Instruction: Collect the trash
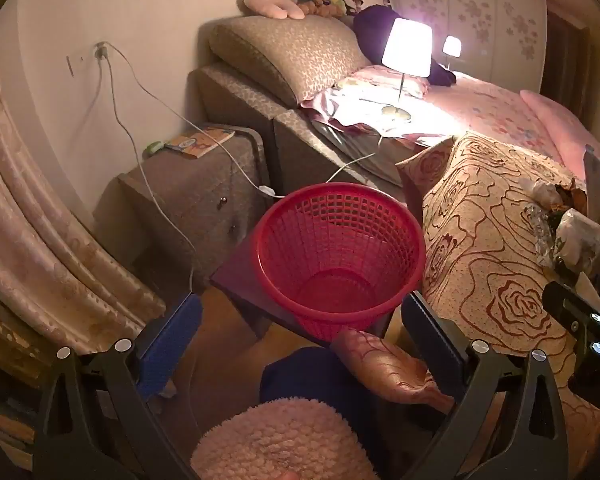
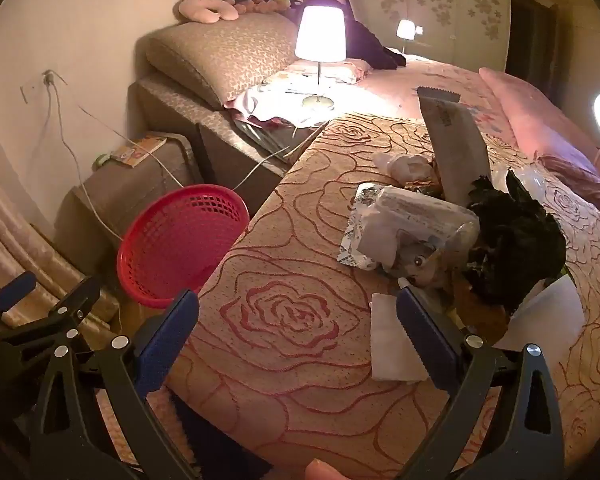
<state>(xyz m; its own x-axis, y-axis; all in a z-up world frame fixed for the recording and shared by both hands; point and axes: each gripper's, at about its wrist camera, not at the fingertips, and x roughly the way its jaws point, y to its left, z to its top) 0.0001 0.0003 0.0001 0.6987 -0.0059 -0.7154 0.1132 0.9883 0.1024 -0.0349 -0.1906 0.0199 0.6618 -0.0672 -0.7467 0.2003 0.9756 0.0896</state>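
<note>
In the left wrist view, the red basket (image 1: pixel 340 256) sits in the middle of the frame on a dark stool (image 1: pixel 240 284), tipped a little toward the camera so its inside shows. As far as can be seen through its mesh it holds nothing, so I judge that no trash has gone in yet. The left gripper (image 1: pixel 300 344) frames the lower edge, its jaws wide apart with nothing between them but the basket's lower rim and the person's clothing beyond. At the right edge a few crumpled pieces of the trash pile (image 1: pixel 568 220) lie on the rose-patterned bedspread (image 1: pixel 492 264); the right gripper's black frame pokes in just below them.

In the right wrist view, the trash pile (image 2: pixel 440 232) fills the centre right: a clear plastic wrapper, printed paper, a tall grey foil pouch standing up behind, a crumpled black bag at the right, and a flat white sheet (image 2: pixel 392 336) in the lower right. All of it still rests on the bedspread (image 2: pixel 292 312). The right gripper (image 2: pixel 298 332) hangs over the bedspread with its jaws wide and empty; its right finger lies just beside the white sheet, though I cannot tell whether it touches. The red basket (image 2: pixel 180 248) sits at the middle left, beside the bed's edge and near the pile.

Judged from this, the task is at its very start: every piece is left to pick up and drop in the basket.
</note>
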